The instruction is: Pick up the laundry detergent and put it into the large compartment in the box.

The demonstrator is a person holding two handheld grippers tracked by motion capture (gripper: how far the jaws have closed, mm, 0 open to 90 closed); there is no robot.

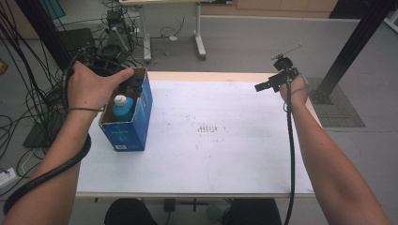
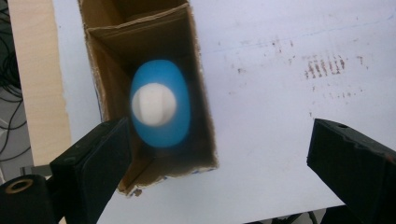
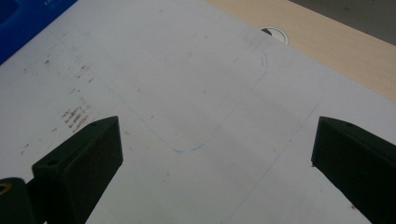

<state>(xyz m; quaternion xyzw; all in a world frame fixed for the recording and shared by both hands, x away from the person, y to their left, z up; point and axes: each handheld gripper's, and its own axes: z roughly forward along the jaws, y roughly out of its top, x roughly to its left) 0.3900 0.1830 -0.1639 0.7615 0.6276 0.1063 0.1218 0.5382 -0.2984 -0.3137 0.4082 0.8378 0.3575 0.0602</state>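
A table point(image 1: 211, 154) covered by a white sheet point(image 1: 225, 140) took up the middle of the high view, with pale wood showing along its far edge. The sheet bore a patch of small dark marks point(image 1: 206, 128) near its centre and, in the right gripper view, a faint blue pen outline point(image 3: 187, 144).

On the left part of the sheet stood a blue cardboard box point(image 1: 126, 133), open at the top. A blue bottle point(image 1: 123, 108) with a white cap point(image 1: 120, 99) stood upright inside it.

The left gripper point(image 1: 126, 82) was held in the person's left hand point(image 1: 91, 86) right over the open top of the box. In the left gripper view its two black jaws stood wide apart with nothing between them; the bottle lay below and ahead of them, nearer to the left-hand jaw, with the brown inner walls of the box around it.

The right gripper point(image 1: 263, 86), in the right hand point(image 1: 294, 89), was held above the far right corner of the table, well apart from the box. Its jaws were likewise spread wide and held nothing, with bare sheet beneath them. A black cable point(image 1: 290, 154) trailed from it along the forearm.
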